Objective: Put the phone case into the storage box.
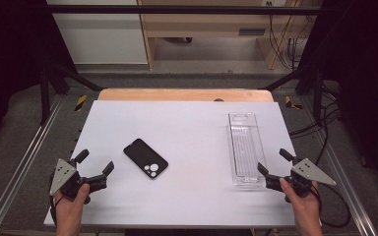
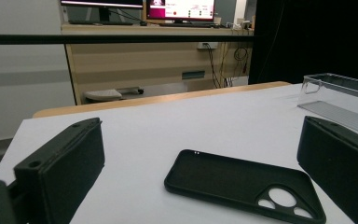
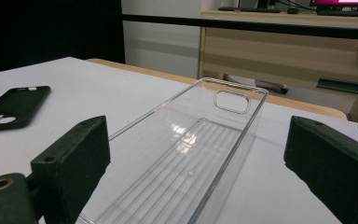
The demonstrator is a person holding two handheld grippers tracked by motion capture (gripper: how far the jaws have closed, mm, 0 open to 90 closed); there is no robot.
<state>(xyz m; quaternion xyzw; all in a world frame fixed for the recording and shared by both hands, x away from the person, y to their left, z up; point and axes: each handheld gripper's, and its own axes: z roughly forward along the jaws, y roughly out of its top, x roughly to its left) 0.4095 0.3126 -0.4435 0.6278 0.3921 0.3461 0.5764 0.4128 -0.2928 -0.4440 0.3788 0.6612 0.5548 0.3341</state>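
Note:
A black phone case (image 1: pixel 145 158) lies open side up on the white table top (image 1: pixel 187 128), left of centre; its camera cutouts face the near side. In the left gripper view the phone case (image 2: pixel 242 184) lies just ahead of the jaws. My left gripper (image 1: pixel 95 163) rests at the near left corner, open, with nothing between its jaws. A long clear plastic tray (image 1: pixel 245 147) sits at the right. My right gripper (image 1: pixel 273 162) is open at the tray's near end, and in the right gripper view the tray (image 3: pixel 191 163) stretches away between the jaws (image 3: pixel 200 177) without touching them.
Beyond the white top runs a wooden table edge (image 1: pixel 184 94). Metal rails (image 1: pixel 24 157) flank the table on both sides. Wooden furniture (image 1: pixel 211 29) and cables (image 1: pixel 320 123) stand farther back and at the right.

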